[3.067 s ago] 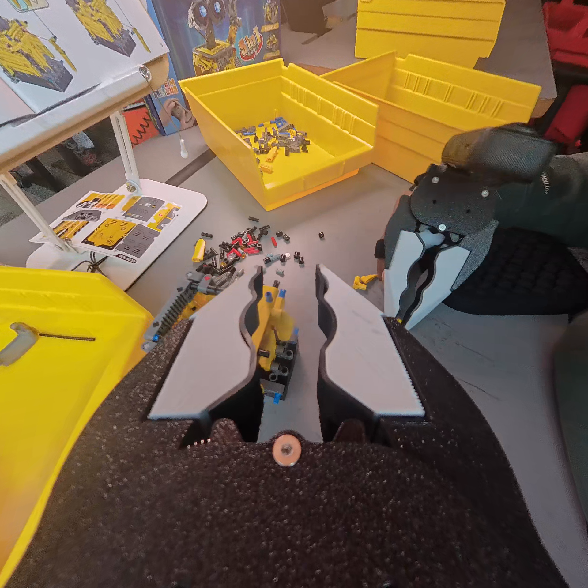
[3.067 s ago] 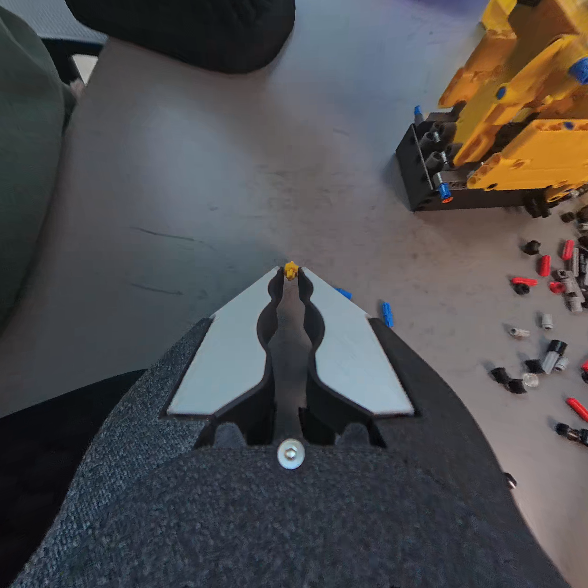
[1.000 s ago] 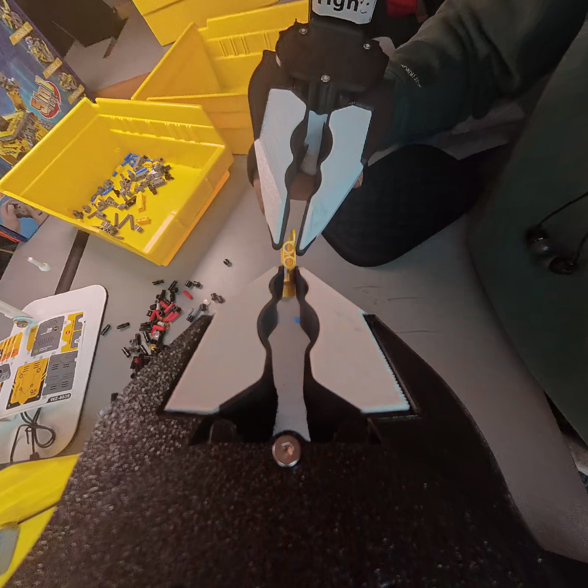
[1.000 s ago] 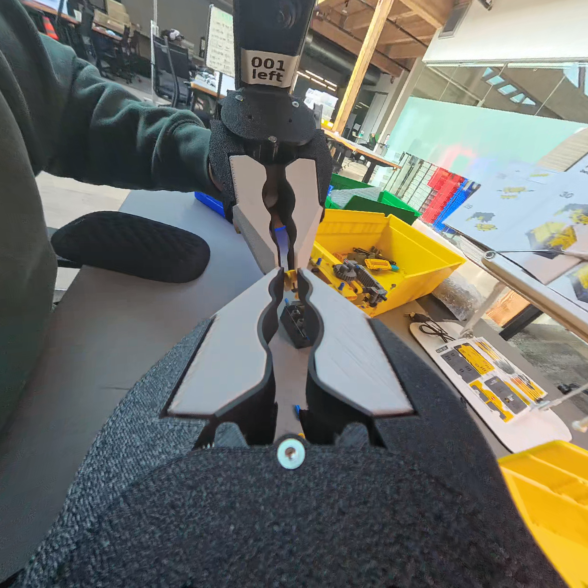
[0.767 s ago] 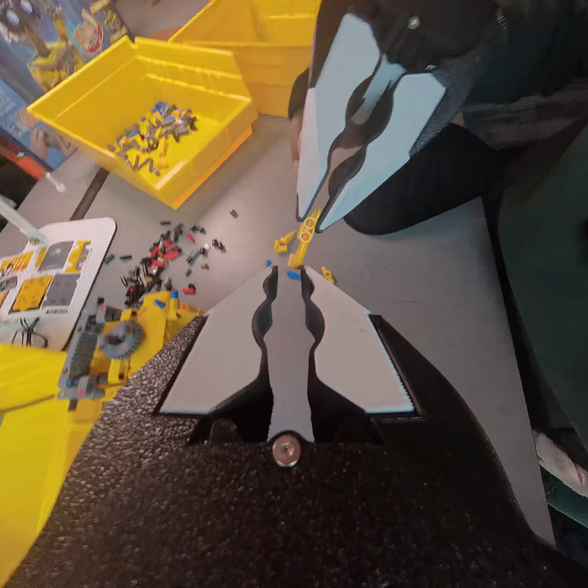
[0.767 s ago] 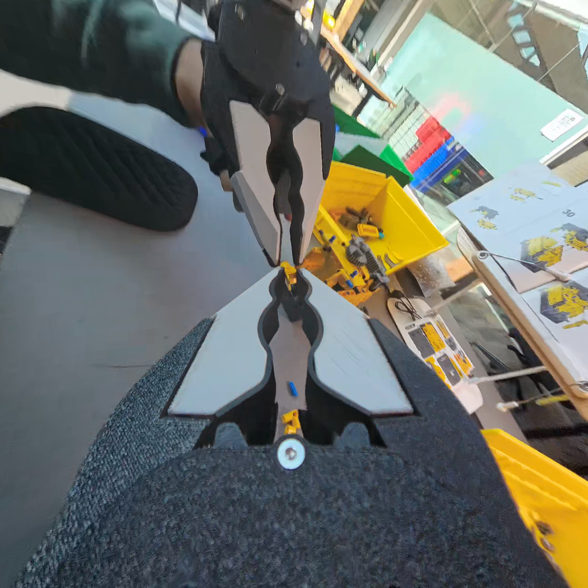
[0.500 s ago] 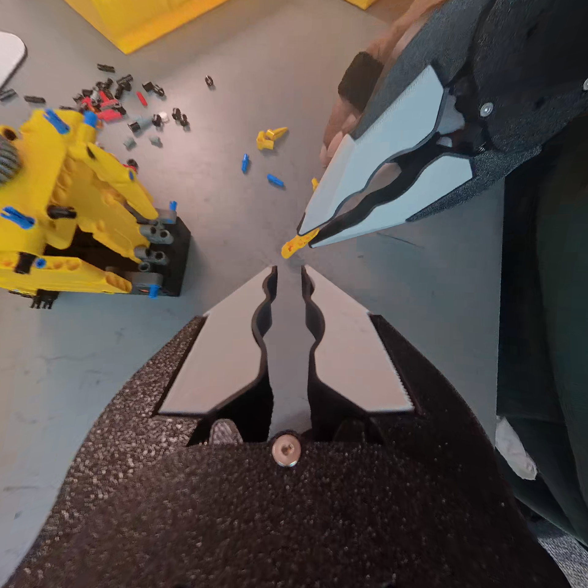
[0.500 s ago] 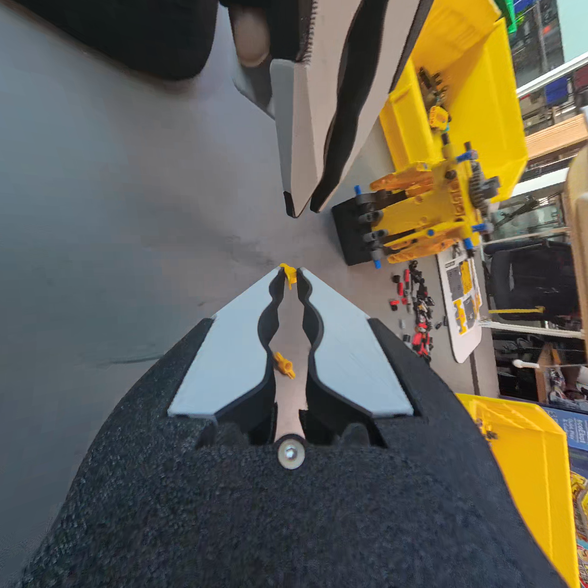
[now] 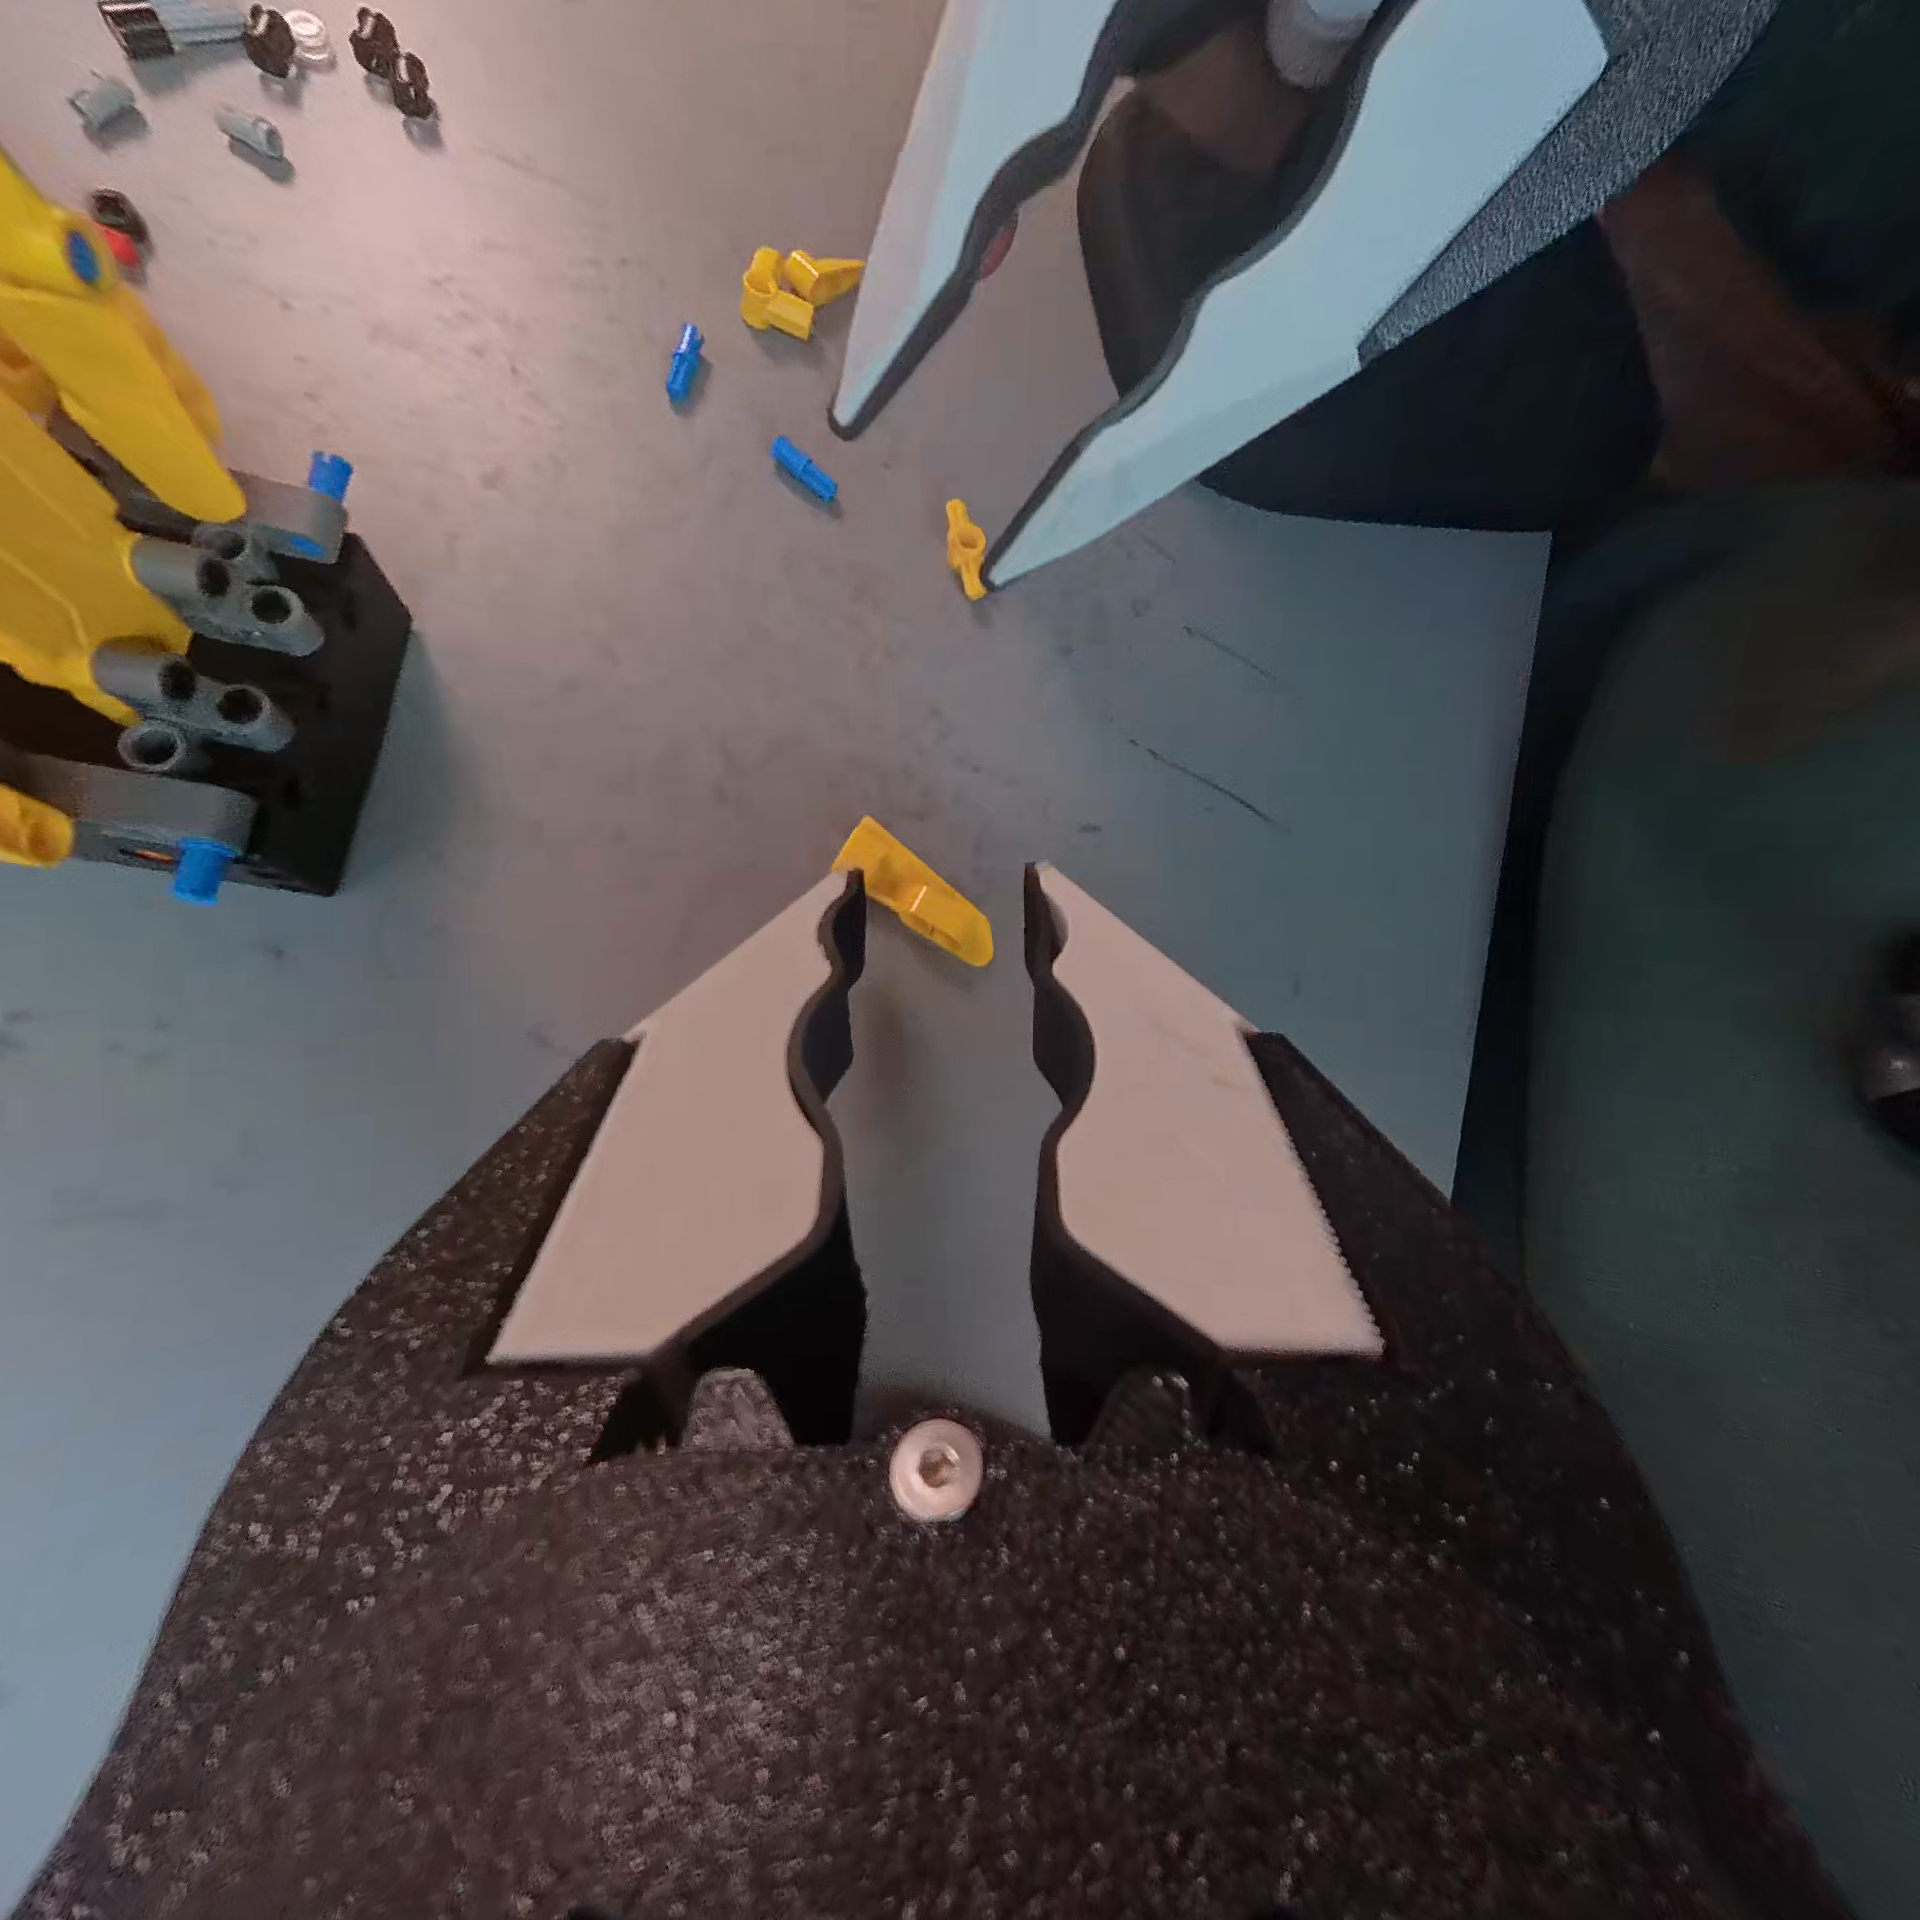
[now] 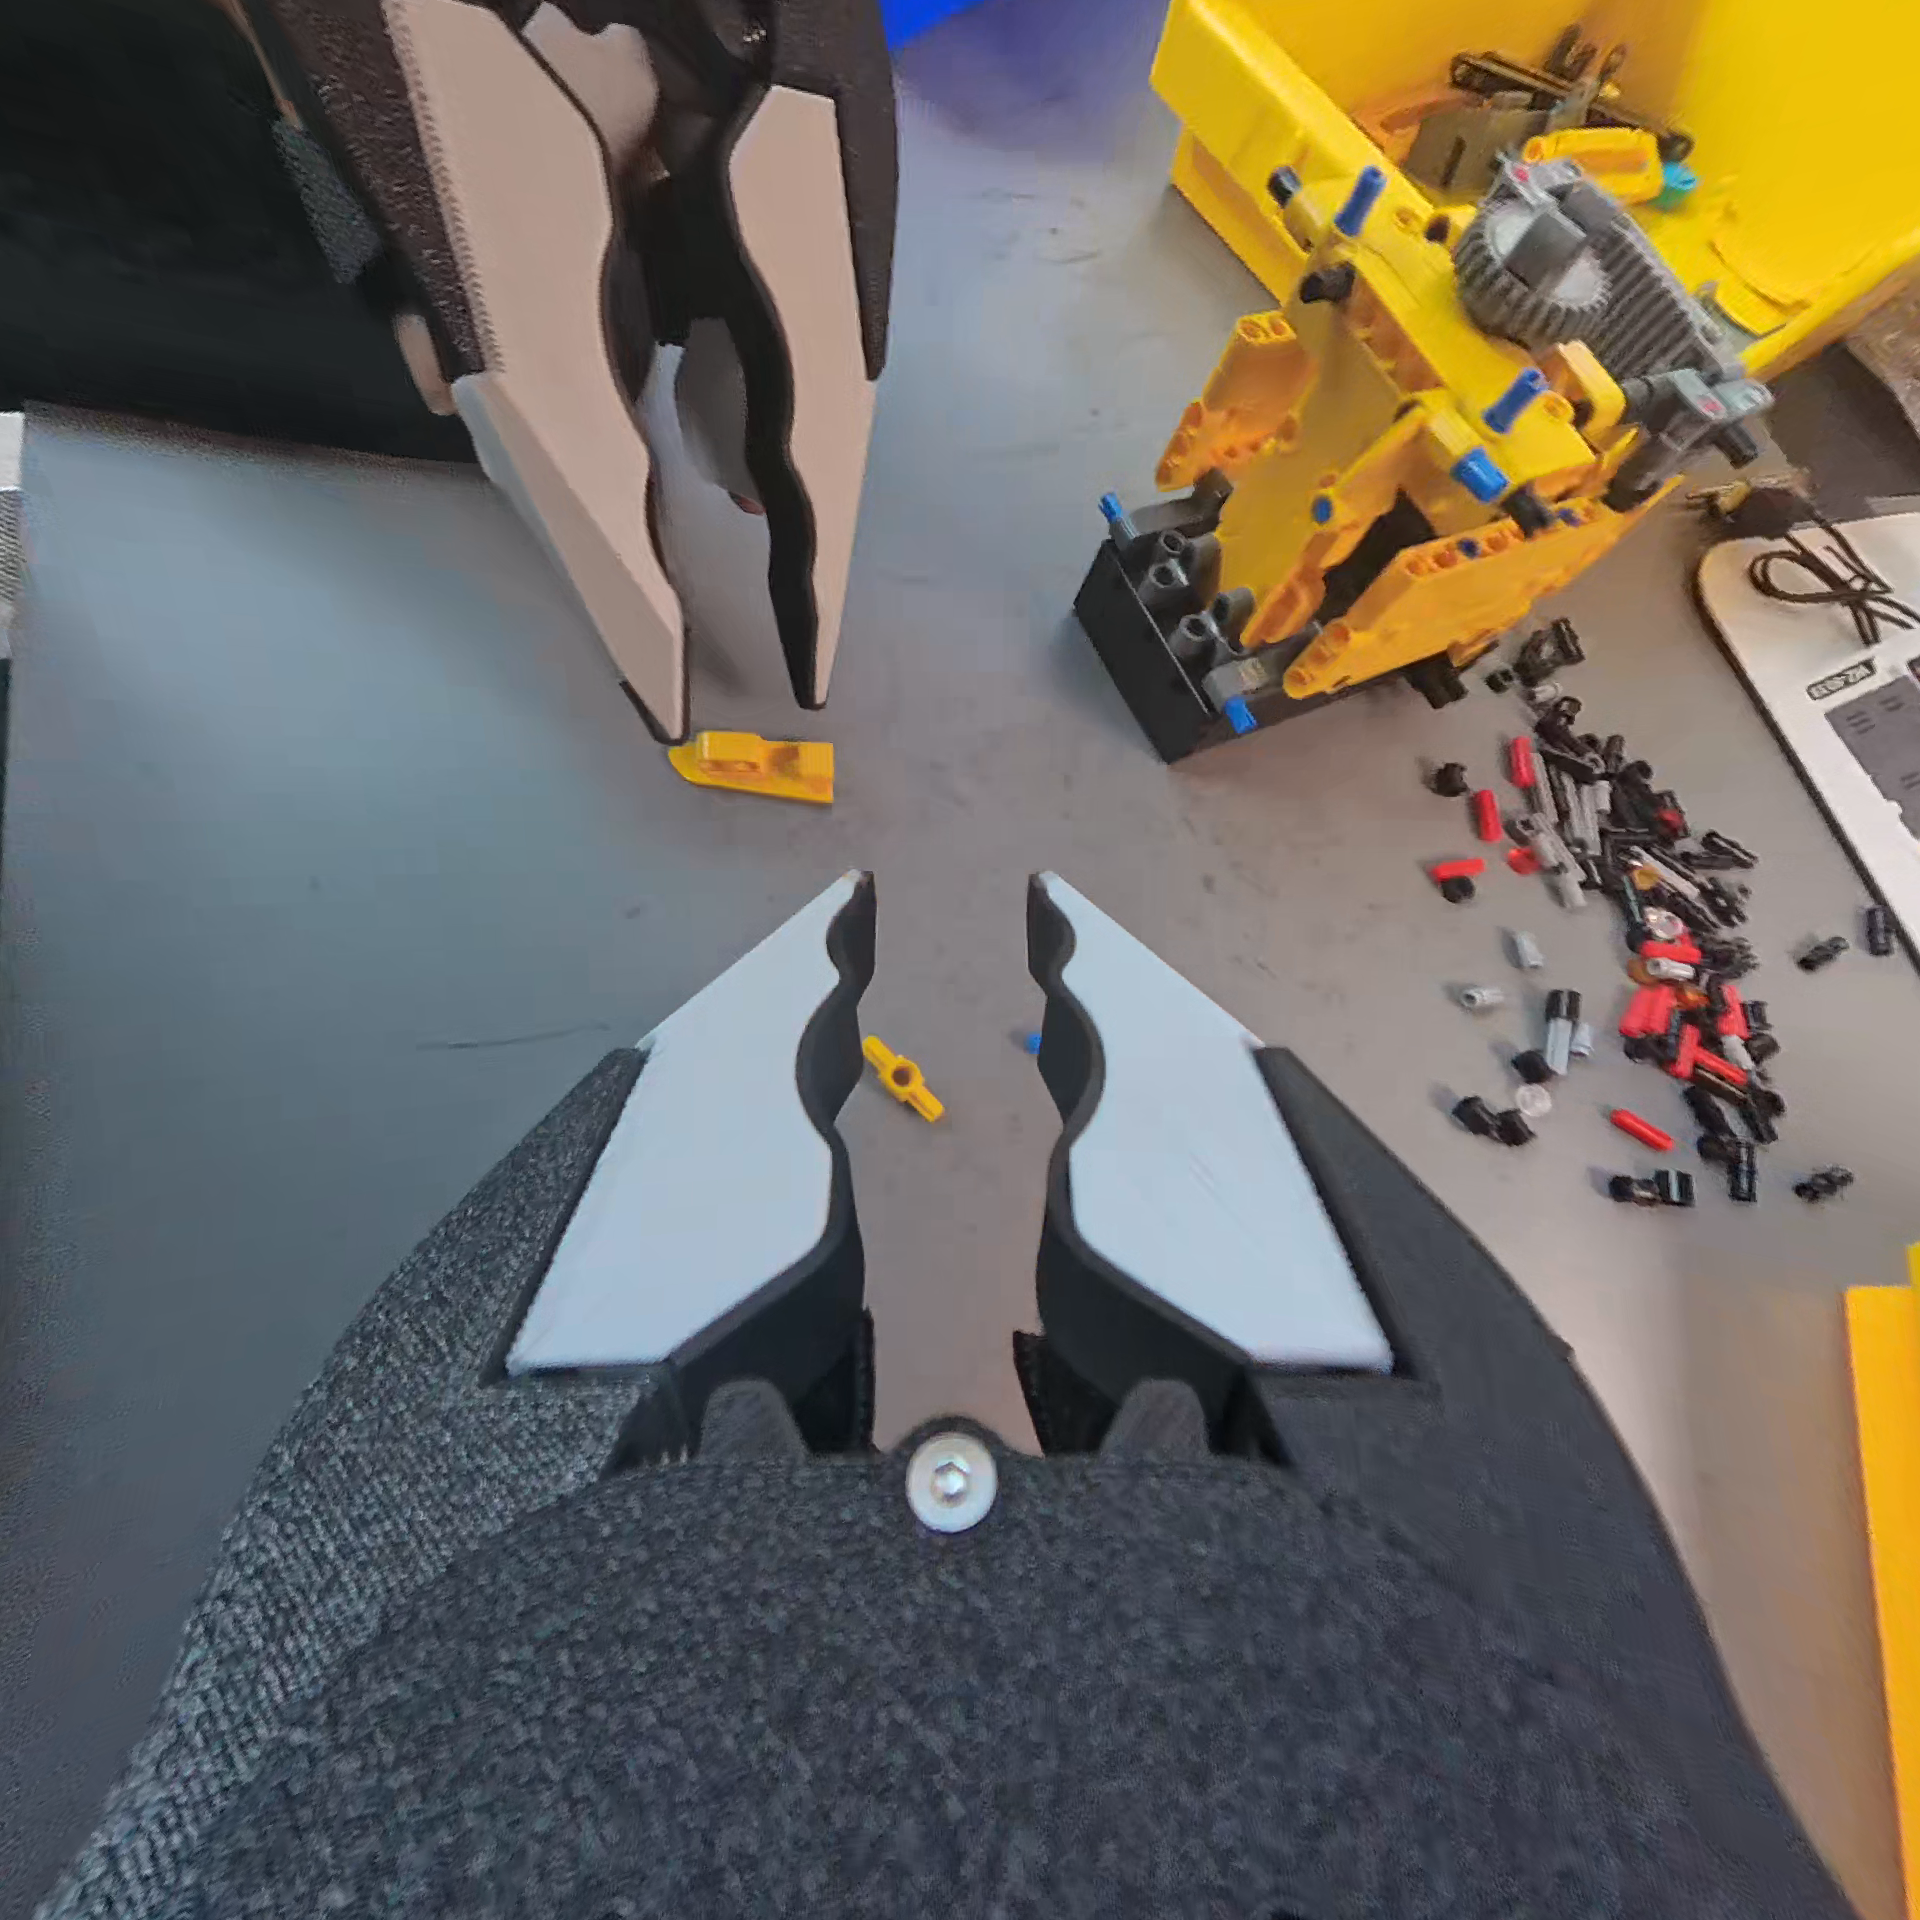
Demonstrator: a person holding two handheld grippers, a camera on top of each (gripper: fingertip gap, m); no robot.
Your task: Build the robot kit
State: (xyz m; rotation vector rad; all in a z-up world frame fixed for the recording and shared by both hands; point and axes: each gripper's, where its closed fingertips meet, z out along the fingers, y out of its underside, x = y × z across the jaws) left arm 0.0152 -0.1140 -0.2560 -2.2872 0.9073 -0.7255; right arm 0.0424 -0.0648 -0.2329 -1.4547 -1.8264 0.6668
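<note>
Table [image 10: 312, 831] of grey fills both views, and on it, off to the right gripper's right and ahead, stands the half-built yellow model [image 10: 1434, 457] on its black block base, a yellow bin [image 10: 1766, 135] behind it. Beside the model, nearer, a scatter of small pins [image 10: 1642, 956], red, black and grey, spreads across the surface. Left gripper [image 9: 943, 881] now: jaws standing apart, nothing clamped, tips low over the table, and the yellow wedge piece [image 9: 914, 891] lies flat between those tips, close against the left fingertip; contact cannot be told. Right gripper [image 10: 948, 891], jaws also parted and empty, points toward the left one from across the table. Under its gap lies a small yellow connector [image 10: 902, 1077], loose on the surface, just beside the left finger. Two blue pins [image 9: 684, 360] and a yellow cluster [image 9: 795, 288] sit farther ahead of the left gripper.
</note>
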